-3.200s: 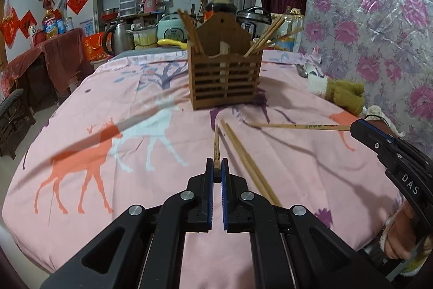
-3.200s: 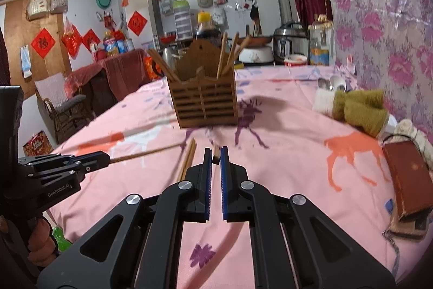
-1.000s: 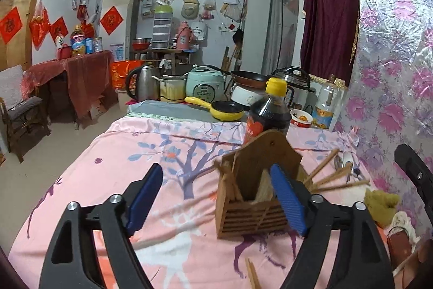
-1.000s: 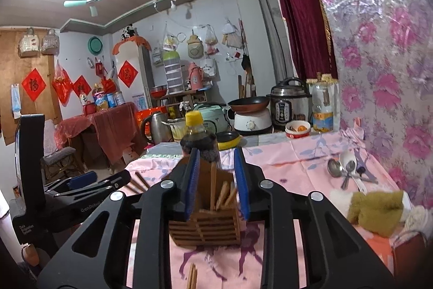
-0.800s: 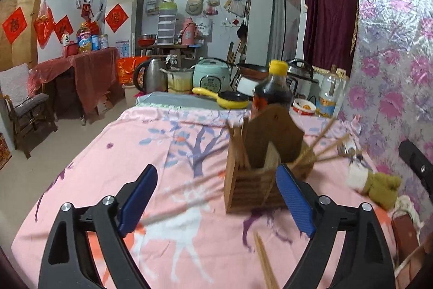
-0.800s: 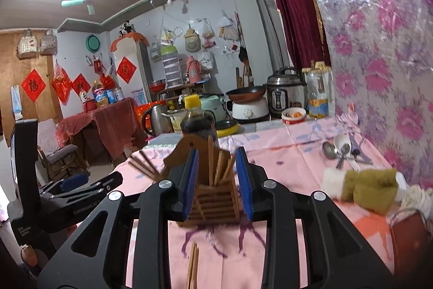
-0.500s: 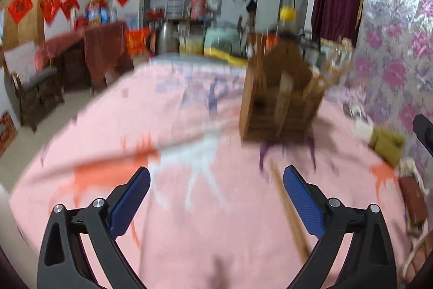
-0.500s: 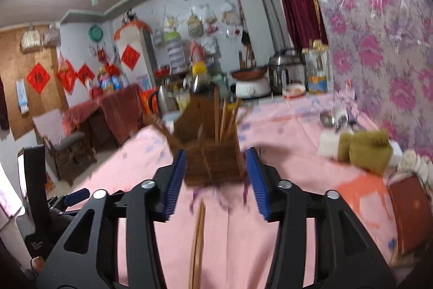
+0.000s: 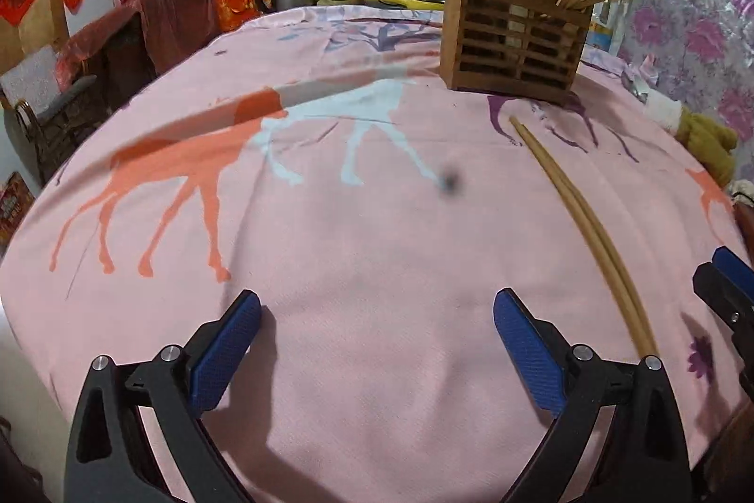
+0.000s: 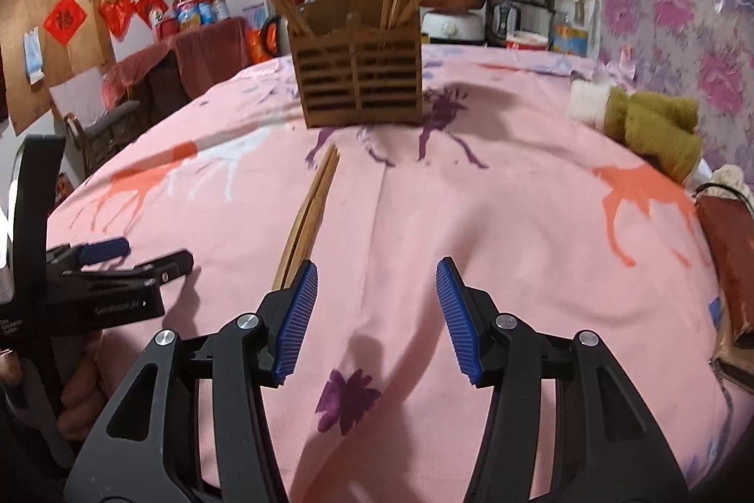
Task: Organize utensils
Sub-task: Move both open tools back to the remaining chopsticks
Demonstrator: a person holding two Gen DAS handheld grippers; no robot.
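Most chopsticks already in wooden holder [image 10: 360, 78], one pair [image 10: 308, 215] left on bench, both tongs [image 9: 377, 354] [image 10: 372, 317] open, empty, just widened.

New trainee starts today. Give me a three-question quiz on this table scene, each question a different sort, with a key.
1. True or false: the left gripper is clamped on a chopstick.
2. Multiple choice: the pair of chopsticks on the tablecloth lies
A. inside the wooden holder
B. flat on the cloth, in front of the holder
C. between the right gripper fingers
3. Fill in: the olive-green cloth lies on the table near the ____ wall covering.

Key
1. False: its jaws stand wide with nothing between them.
2. B: they lie just outside the right gripper's left finger.
3. Floral.
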